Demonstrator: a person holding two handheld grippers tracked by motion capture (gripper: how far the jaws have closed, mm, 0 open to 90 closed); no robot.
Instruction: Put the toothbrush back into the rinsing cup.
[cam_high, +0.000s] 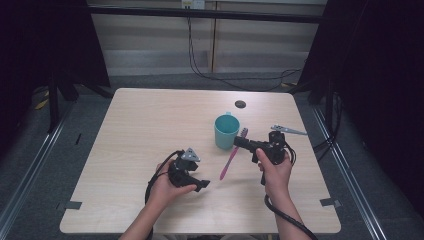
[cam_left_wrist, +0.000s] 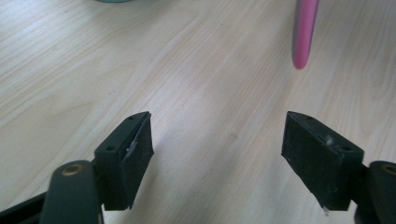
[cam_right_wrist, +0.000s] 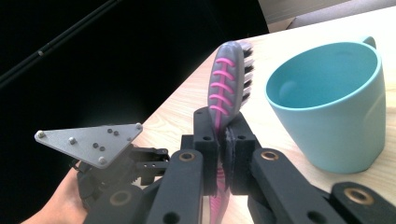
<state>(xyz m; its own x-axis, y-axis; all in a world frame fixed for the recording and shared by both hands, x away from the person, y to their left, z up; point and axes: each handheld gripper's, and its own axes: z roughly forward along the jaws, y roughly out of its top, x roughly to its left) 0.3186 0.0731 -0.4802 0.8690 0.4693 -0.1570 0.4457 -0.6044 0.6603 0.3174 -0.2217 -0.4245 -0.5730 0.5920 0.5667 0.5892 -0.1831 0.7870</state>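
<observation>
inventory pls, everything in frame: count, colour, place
toothbrush: 1, pink handle, grey head, clamped near the head, beside the cup
cup: 1, teal, upright, table centre-right
table: 1, light wood
round mark: 1, dark, on the table's far side
tape pieces: 2, grey, near table corners
cables: black, on floor behind table
left gripper: 1, black, jaws apart, nothing between, near table edge
right gripper: 1, black, shut on toothbrush
</observation>
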